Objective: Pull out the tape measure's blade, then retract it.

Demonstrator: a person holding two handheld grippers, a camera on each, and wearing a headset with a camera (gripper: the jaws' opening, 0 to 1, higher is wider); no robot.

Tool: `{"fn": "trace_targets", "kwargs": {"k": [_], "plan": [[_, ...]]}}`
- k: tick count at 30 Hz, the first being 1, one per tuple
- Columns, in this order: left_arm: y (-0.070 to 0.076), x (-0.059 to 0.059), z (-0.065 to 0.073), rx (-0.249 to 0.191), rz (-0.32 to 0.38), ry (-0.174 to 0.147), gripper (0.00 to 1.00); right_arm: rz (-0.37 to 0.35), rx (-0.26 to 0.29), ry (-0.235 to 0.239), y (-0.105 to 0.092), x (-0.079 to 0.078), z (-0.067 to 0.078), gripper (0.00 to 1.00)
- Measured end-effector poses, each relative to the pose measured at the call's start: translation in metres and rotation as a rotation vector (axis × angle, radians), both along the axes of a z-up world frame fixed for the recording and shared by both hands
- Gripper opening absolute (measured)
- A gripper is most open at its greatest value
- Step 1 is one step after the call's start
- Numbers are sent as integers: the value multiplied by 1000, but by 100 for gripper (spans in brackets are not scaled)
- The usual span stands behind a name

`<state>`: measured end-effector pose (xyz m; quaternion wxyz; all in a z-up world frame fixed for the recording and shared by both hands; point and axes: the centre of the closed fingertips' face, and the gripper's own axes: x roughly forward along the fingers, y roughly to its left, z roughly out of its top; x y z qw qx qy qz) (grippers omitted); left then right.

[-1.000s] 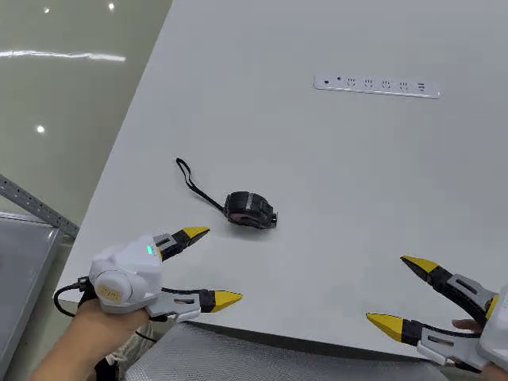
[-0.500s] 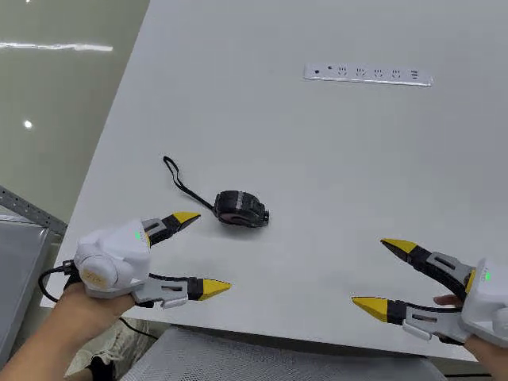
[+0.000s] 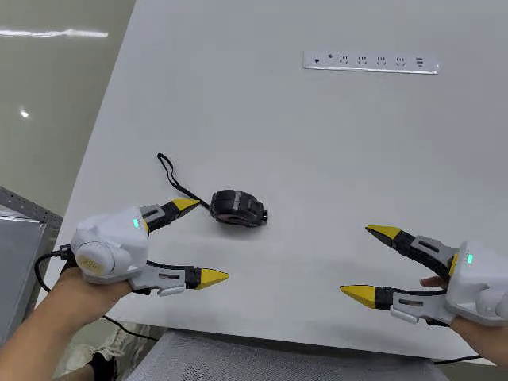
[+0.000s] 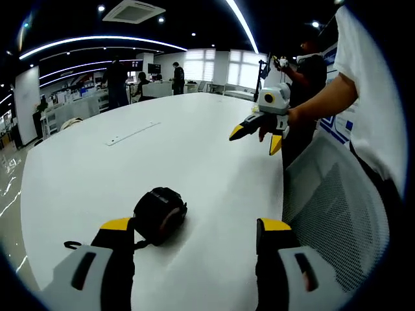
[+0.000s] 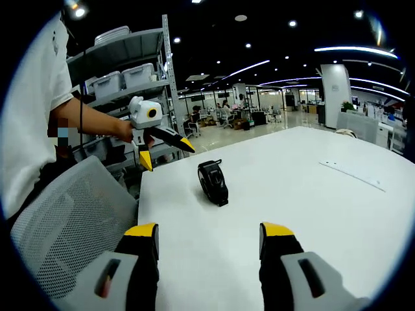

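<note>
A black tape measure lies on the white table, its black wrist strap trailing to the far left; the blade is inside the case. In the left gripper view the tape measure sits just ahead of the left jaw; in the right gripper view the tape measure stands further off. My left gripper is open, its upper yellow tip close to the strap, left of the case. My right gripper is open near the table's front edge, well to the right of the tape, with nothing between its fingers.
A white power strip lies at the far side of the table. The table's front edge runs just below both grippers, with a mesh chair back under it. People stand at the far end of the table.
Both grippers have moved forward toward the tape measure: the left tip now nearly reaches the strap, and the right has shifted left and further onto the table. The tape measure has stayed put.
</note>
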<state>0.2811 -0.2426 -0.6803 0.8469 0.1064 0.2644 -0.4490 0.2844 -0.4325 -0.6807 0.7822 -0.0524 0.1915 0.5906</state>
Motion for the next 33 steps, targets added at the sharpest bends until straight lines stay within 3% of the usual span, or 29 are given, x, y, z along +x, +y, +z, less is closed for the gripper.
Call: {"fn": "trace_targets", "kwargs": {"k": [15, 25, 28, 33], "plan": [[-8, 32, -6, 35, -87, 9, 76, 69, -1, -2, 22, 24, -11, 63], [-10, 40, -17, 58, -143, 27, 72, 107, -12, -3, 34, 32, -20, 62], [-11, 39, -22, 54, -162, 57, 70, 117, -13, -2, 38, 34, -23, 62], [-10, 43, -32, 62, -175, 71, 68, 132, -13, 1, 45, 38, -28, 61]]}}
